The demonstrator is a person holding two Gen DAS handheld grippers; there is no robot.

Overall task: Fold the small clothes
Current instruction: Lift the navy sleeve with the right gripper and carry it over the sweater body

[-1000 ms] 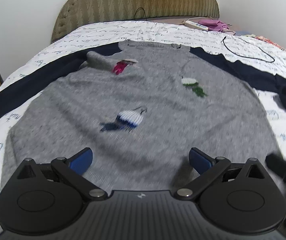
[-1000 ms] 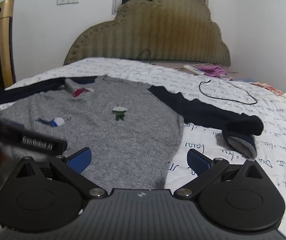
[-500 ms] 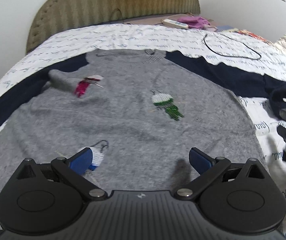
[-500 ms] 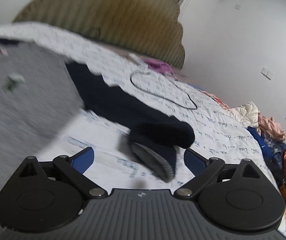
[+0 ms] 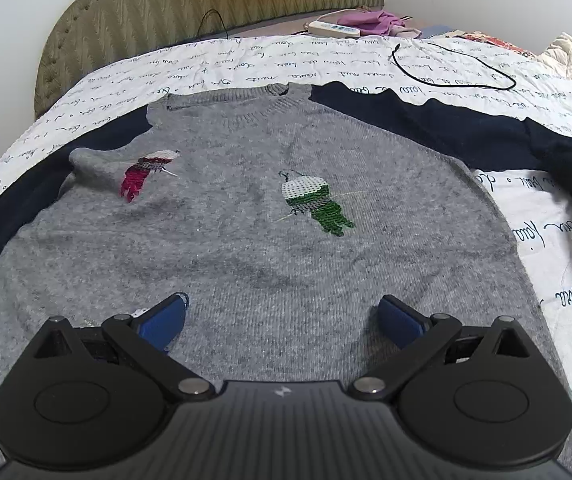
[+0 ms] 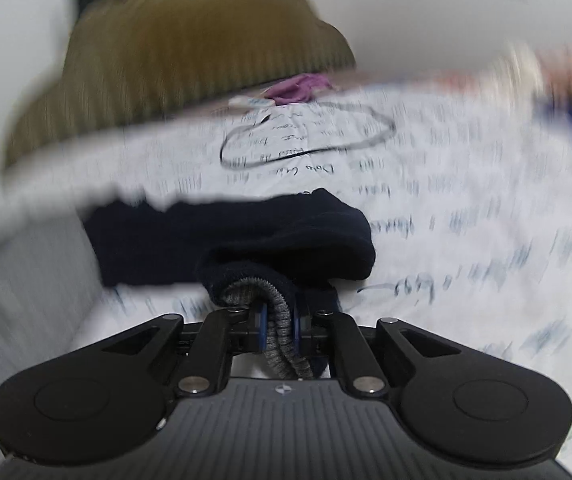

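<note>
A grey knit sweater (image 5: 245, 248) with navy sleeves and sequin bird patches lies flat, front up, on the bed. My left gripper (image 5: 281, 314) is open and empty, hovering over the sweater's lower middle. My right gripper (image 6: 279, 326) is shut on the grey ribbed cuff (image 6: 273, 312) of the navy right sleeve (image 6: 245, 240), which is bunched just ahead of the fingers. In the left wrist view that sleeve (image 5: 466, 132) stretches to the right edge, where its end is blurred.
The bed has a white quilt (image 5: 245, 64) with printed script and an olive padded headboard (image 5: 205, 8). A black cable (image 5: 454, 76), a white power strip (image 5: 334, 29) and purple cloth (image 5: 370, 20) lie near the headboard. More clothes are piled at the far right (image 5: 566, 56).
My right gripper moved right to the sleeve end and closed on its grey cuff. My left gripper moved forward over the sweater and stayed open.
</note>
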